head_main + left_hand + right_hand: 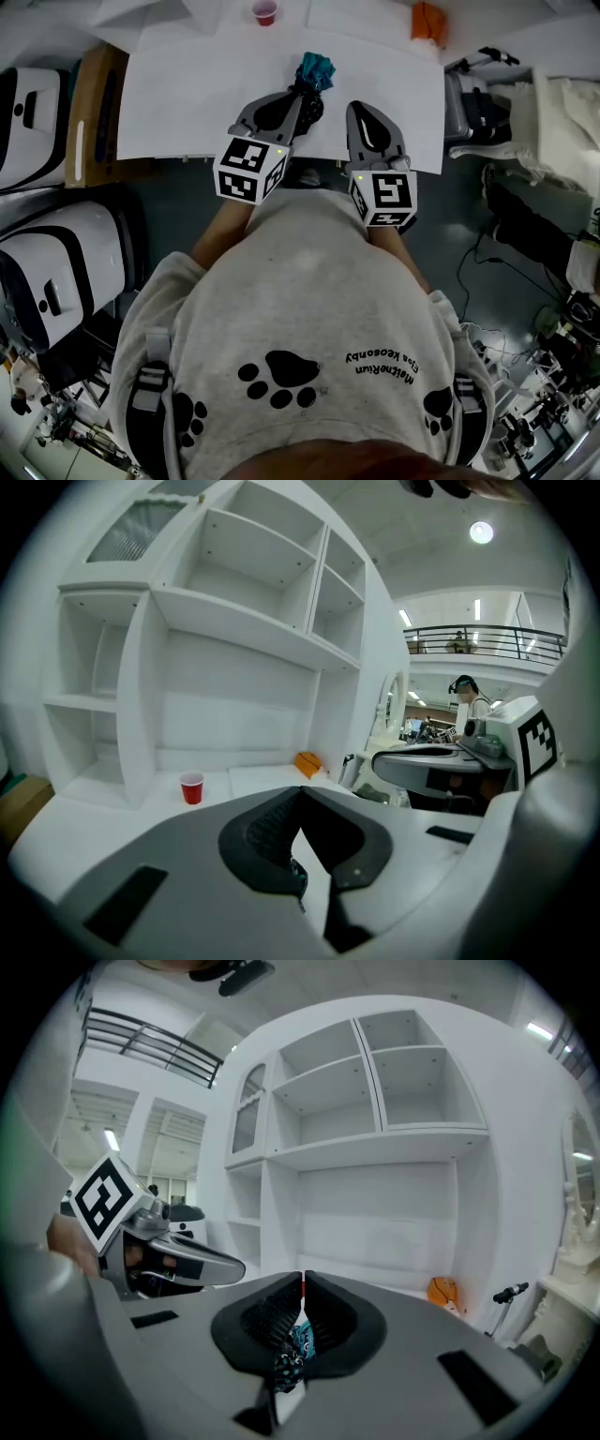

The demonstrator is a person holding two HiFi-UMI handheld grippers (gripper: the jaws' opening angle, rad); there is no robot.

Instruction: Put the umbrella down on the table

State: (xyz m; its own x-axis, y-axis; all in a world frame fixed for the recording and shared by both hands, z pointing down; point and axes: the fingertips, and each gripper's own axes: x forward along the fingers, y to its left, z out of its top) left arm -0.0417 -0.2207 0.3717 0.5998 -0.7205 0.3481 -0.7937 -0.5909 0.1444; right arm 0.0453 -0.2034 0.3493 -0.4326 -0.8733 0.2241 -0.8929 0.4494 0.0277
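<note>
Your grey sweatshirt point(309, 281) with its black paw prints filled the lower head view, closest of all. Beyond it lay the white table point(187, 94), and behind that rose a white shelf unit point(244, 649) with open compartments. To your left stood two bulky white cases point(56, 272) and a cardboard box point(94, 112).

You held your left gripper point(300, 794) and right gripper point(302, 1283) side by side over the table's near edge, marker cubes toward you. The left one's jaws were closed tip to tip, with a sliver of teal caught in the slot behind the tips. The right one's jaws were drawn almost together, pinching teal dotted fabric in the hollow behind their tips.

The umbrella point(316, 70), folded, teal with a black part, sat just ahead of the left gripper's tips, over the near half of the table. Whether it rested on the top could not be told.

Far back on the table stood a small red cup point(265, 12), and toward the far right corner lay an orange object point(428, 21).
</note>
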